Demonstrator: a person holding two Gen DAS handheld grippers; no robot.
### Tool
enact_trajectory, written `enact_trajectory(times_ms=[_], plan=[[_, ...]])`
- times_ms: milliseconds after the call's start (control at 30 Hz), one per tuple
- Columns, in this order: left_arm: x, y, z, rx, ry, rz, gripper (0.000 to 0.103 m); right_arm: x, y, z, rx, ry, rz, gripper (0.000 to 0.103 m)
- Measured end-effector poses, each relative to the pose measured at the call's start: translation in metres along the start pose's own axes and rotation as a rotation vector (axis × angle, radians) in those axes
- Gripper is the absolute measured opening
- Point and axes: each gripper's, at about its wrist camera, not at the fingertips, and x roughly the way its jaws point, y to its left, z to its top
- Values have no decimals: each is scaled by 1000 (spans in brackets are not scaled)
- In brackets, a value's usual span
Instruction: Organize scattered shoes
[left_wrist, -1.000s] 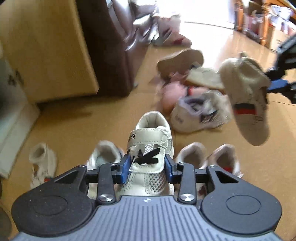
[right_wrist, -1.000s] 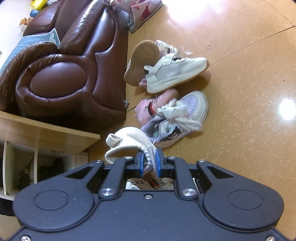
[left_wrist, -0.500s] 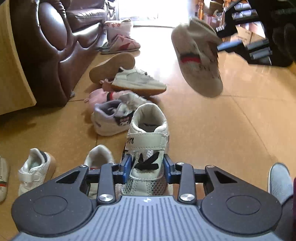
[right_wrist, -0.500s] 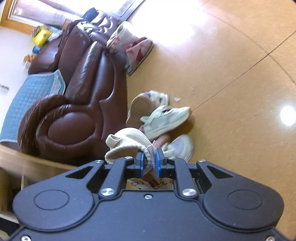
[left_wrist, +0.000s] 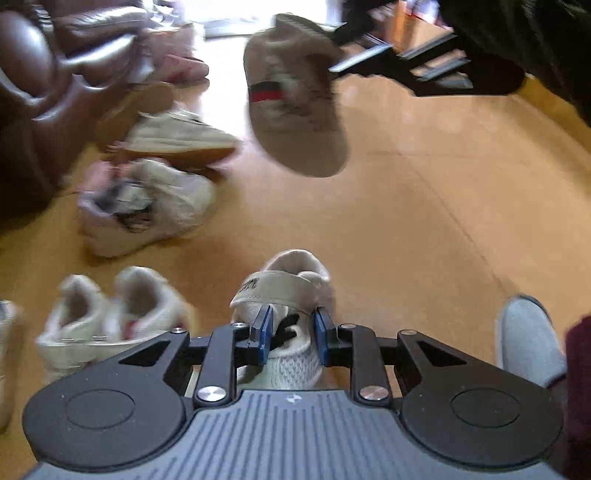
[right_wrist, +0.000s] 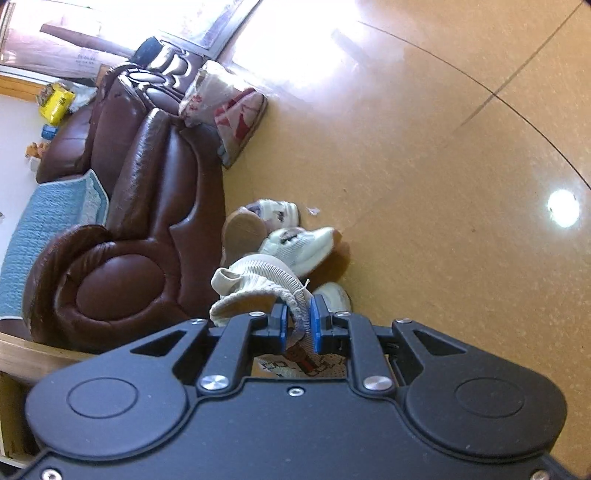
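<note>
Left hand-held gripper (left_wrist: 291, 338) sits low centre in its own view, blue pads on either side of a cream strap sneaker (left_wrist: 284, 314) with black laces. The jaws have just been closing, and they now pinch the shoe's mesh upper across the laces, with a modest gap left between the pads. The sneaker's heel opening points up the frame, away from the camera.

Upper centre of that same view, the right hand-held gripper (left_wrist: 373, 61) comes in from the upper right, blurred, carrying a beige knit shoe (left_wrist: 295, 110) with a red-and-dark stripe, sole toward the camera, clear of the floor (left_wrist: 424, 221).

In the right wrist view, the right hand-held gripper (right_wrist: 298, 328) has its pads nearly pressed together, clamping the ribbed collar of the knit shoe (right_wrist: 255, 284), which hangs just ahead of the fingers.

On the floor at centre left of the left view lies a loose pile of shoes (left_wrist: 155, 177) beside a brown leather sofa (right_wrist: 129, 229). At lower left stands a pair of white sneakers (left_wrist: 110, 317), side by side. A grey slipper (left_wrist: 528, 339) shows at lower right.
</note>
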Motion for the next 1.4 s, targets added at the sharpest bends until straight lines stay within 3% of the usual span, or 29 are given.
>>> enact_trajectory(times_ms=[100,200,333,400,567,600,700,867,933,1067,1167,1333,1400], plan=[[8,-3,-15,12,45,-55,30,1,-11,-2,6,19,-25,14],[-11,-5,-30,102,-47,-109,61,2,-11,-4,5,29,-29,14],[-25,12,-38,109,-95,-92,74,3,-10,-6,7,36,-30,14],[-21,20,-42,82,-62,-80,74,2,-10,-7,12,33,-27,14],[8,19,-44,40,44,-136,74,-1,-7,-9,-8,44,-7,14],[14,18,-43,42,57,-140,61,-2,-6,-10,-12,50,-4,14],[26,26,-36,28,53,-165,56,-1,-7,-14,-15,73,0,14],[27,28,-27,24,74,-192,59,6,-9,-23,1,113,1,14],[21,34,-26,4,74,-201,66,8,-6,-26,18,122,8,14],[-15,68,-23,-38,59,-272,67,15,3,-38,57,147,32,14],[-45,101,-21,-43,73,-209,67,21,16,-53,85,172,44,14],[-121,186,-9,-52,65,-49,67,40,55,-91,82,236,67,14],[-159,227,2,-42,97,12,67,50,73,-110,79,266,85,14]])
